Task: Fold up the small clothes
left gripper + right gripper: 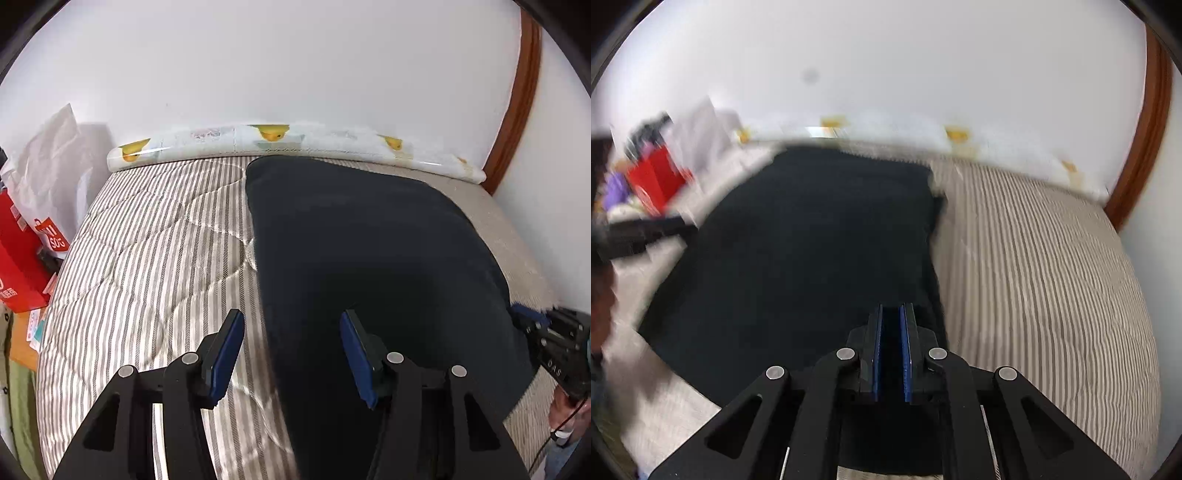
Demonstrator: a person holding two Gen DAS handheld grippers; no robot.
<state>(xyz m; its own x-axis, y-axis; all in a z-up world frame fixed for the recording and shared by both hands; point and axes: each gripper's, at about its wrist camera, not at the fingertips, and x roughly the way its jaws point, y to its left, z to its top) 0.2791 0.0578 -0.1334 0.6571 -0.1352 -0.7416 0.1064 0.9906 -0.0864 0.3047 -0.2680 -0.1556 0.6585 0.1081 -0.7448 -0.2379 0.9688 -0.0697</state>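
A dark navy garment (pixel 369 240) lies spread flat on the striped quilt (pixel 155 258). My left gripper (pixel 291 317) is open and hovers over the garment's near left edge, with one pad above the cloth and the other above the quilt. Nothing is pinched between them. My right gripper (pixel 892 308) has its blue pads almost together, with dark cloth between them near the garment's (pixel 812 240) right edge. In the left wrist view, the right gripper (pixel 524 314) meets the cloth's right side. The right wrist view is blurred.
A rolled mat with yellow ducks (pixel 280 142) lies along the white wall at the quilt's far edge. Red bags (pixel 22 266) and a white bag (pixel 51 147) stand off the bed's left side. A brown wooden frame (pixel 517 110) rises at the right. A hand (pixel 565 417) holds the right gripper.
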